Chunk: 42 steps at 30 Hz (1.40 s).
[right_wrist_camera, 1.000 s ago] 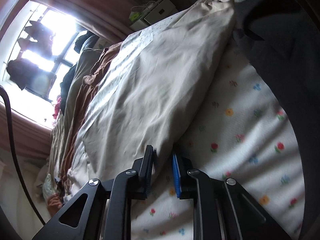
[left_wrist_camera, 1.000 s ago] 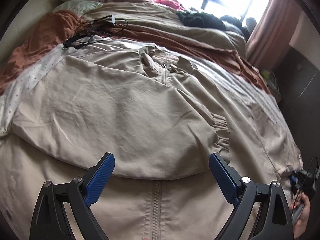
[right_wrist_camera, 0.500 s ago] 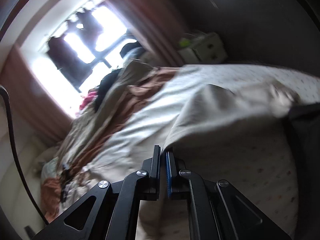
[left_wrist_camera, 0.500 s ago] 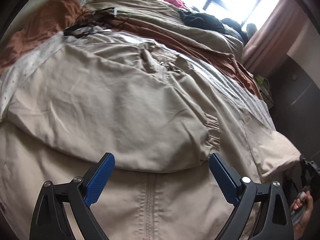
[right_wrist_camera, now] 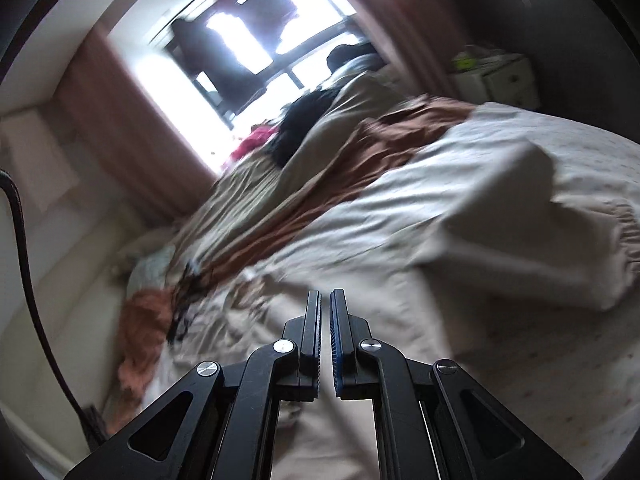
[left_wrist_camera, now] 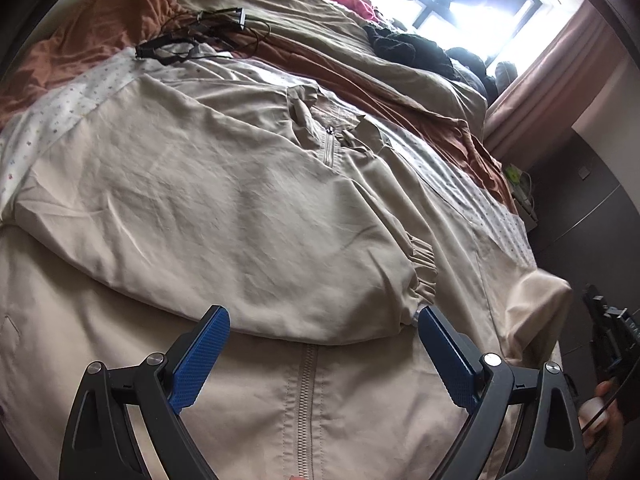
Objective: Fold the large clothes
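A large beige jacket [left_wrist_camera: 240, 208] lies spread on the bed, zipper [left_wrist_camera: 306, 392] facing up. One sleeve is folded across its front, with the elastic cuff [left_wrist_camera: 422, 268] near my right blue pad. My left gripper [left_wrist_camera: 322, 314] hovers open over the folded sleeve's lower edge, nothing between its fingers. The other sleeve [left_wrist_camera: 536, 292] is raised in a hump at the bed's right edge. My right gripper [right_wrist_camera: 325, 294] is shut on that sleeve's fabric [right_wrist_camera: 520, 240], lifted above the bed; this view is blurred. A hand [left_wrist_camera: 600, 404] holds that gripper [left_wrist_camera: 608, 340].
Black cables [left_wrist_camera: 200, 36] lie on a brown blanket [left_wrist_camera: 92, 40] beyond the jacket. Dark clothes [left_wrist_camera: 412, 48] are piled by the window. A floral sheet [left_wrist_camera: 60, 112] covers the bed. A curtain [left_wrist_camera: 540, 92] and a white nightstand [right_wrist_camera: 496, 76] stand at the far right.
My right gripper closed on the sleeve at the floral sheet, then rose and rolled, lifting the sleeve off the bed. The left gripper shifted slightly over the jacket and stayed open.
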Motion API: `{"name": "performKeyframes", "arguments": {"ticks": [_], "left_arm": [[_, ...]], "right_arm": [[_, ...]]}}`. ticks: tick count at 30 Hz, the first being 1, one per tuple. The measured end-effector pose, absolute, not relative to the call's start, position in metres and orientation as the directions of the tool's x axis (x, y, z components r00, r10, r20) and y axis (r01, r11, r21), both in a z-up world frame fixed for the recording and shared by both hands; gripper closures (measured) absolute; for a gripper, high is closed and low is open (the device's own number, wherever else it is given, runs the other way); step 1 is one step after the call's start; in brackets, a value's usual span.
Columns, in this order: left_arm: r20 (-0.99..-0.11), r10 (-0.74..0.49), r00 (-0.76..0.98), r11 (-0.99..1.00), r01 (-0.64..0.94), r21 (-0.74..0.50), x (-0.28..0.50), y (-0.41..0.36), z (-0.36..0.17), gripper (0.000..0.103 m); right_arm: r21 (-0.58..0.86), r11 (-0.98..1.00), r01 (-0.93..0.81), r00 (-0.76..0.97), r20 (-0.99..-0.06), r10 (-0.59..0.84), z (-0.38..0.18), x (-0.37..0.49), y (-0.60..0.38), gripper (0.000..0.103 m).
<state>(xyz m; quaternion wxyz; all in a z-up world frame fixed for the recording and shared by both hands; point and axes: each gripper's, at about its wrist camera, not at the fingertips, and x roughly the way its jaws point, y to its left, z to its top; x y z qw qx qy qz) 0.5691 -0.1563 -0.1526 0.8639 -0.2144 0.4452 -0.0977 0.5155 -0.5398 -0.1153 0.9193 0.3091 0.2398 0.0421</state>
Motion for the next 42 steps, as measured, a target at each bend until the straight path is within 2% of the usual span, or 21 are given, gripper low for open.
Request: {"name": "performKeyframes", "arguments": {"ticks": [2,4,6,7,8,9,10,11,12,17,20,24,27,30,33,35,38,39,40,42], "left_arm": [[-0.726,-0.363,0.584,0.885,-0.027,-0.464,0.569,-0.154,-0.153,0.007],[-0.726,-0.366,0.583,0.881,-0.034,-0.471,0.57,-0.151,-0.153,0.007],[-0.719,-0.374,0.585,0.872,-0.041,-0.487,0.571,-0.146,-0.152,0.007],[-0.713,-0.379,0.59,0.867,-0.043,-0.497,0.571,-0.144,-0.15,0.007],[-0.705,-0.382,0.597,0.862,-0.043,-0.504,0.571,-0.142,-0.148,0.007],[-0.7,-0.383,0.603,0.86,-0.044,-0.508,0.571,-0.141,-0.146,0.007],[-0.696,-0.381,0.609,0.86,-0.043,-0.509,0.571,-0.141,-0.144,0.007],[-0.692,-0.38,0.614,0.861,-0.04,-0.508,0.57,-0.141,-0.143,0.007],[-0.687,-0.38,0.62,0.861,-0.034,-0.507,0.569,-0.142,-0.141,0.007],[-0.683,-0.381,0.623,0.869,-0.01,-0.495,0.567,-0.149,-0.139,0.007],[-0.682,-0.376,0.628,0.872,-0.009,-0.489,0.567,-0.151,-0.14,0.007],[-0.669,-0.39,0.633,0.851,-0.029,-0.524,0.566,-0.146,-0.142,0.007],[-0.675,-0.356,0.646,0.858,-0.06,-0.51,0.565,-0.139,-0.145,0.007],[-0.705,-0.285,0.649,0.879,-0.116,-0.463,0.567,-0.13,-0.151,0.007],[-0.729,-0.239,0.641,0.877,-0.179,-0.445,0.57,-0.117,-0.16,0.007],[-0.735,-0.235,0.636,0.869,-0.202,-0.452,0.571,-0.11,-0.164,0.007],[-0.736,-0.243,0.631,0.858,-0.214,-0.467,0.572,-0.103,-0.168,0.007],[-0.737,-0.243,0.63,0.858,-0.216,-0.467,0.572,-0.103,-0.168,0.007],[-0.739,-0.24,0.63,0.859,-0.217,-0.464,0.572,-0.102,-0.167,0.007],[-0.739,-0.239,0.63,0.859,-0.218,-0.463,0.573,-0.102,-0.167,0.007]], "right_arm": [[0.57,0.82,0.049,0.866,-0.433,0.25,-0.126,0.524,-0.515,0.097],[0.551,0.83,0.094,0.84,-0.491,0.231,-0.136,0.532,-0.506,0.097],[0.55,0.826,0.128,0.836,-0.508,0.209,-0.141,0.532,-0.506,0.097],[0.552,0.822,0.137,0.839,-0.506,0.2,-0.142,0.528,-0.509,0.089],[0.56,0.814,0.153,0.84,-0.507,0.191,-0.144,0.524,-0.513,0.076],[0.585,0.79,0.182,0.843,-0.506,0.181,-0.147,0.518,-0.523,0.036],[0.621,0.758,0.2,0.854,-0.489,0.176,-0.149,0.511,-0.533,0.005],[0.679,0.707,0.199,0.881,-0.44,0.174,-0.151,0.499,-0.548,0.0],[0.708,0.677,0.198,0.893,-0.415,0.173,-0.152,0.493,-0.555,0.0],[0.807,0.522,0.278,0.919,-0.382,0.101,-0.17,0.469,-0.61,0.0],[0.872,0.389,0.297,0.925,-0.364,0.11,-0.196,0.461,-0.642,0.0],[0.91,0.264,0.319,0.933,-0.35,0.081,-0.225,0.457,-0.672,0.0],[0.93,0.188,0.316,0.941,-0.332,0.062,-0.245,0.458,-0.688,0.001],[0.922,0.181,0.343,0.934,-0.355,0.038,-0.255,0.467,-0.697,0.004],[0.916,0.19,0.354,0.93,-0.367,0.037,-0.262,0.48,-0.702,0.018],[0.917,0.177,0.357,0.929,-0.369,0.04,-0.269,0.489,-0.704,0.022],[0.905,0.182,0.384,0.918,-0.395,0.03,-0.276,0.495,-0.711,0.052],[0.903,0.193,0.384,0.918,-0.396,0.025,-0.275,0.497,-0.711,0.075],[0.898,0.217,0.383,0.917,-0.398,0.025,-0.27,0.499,-0.708,0.093],[0.878,0.27,0.396,0.912,-0.409,-0.008,-0.259,0.497,-0.702,0.095]]}}
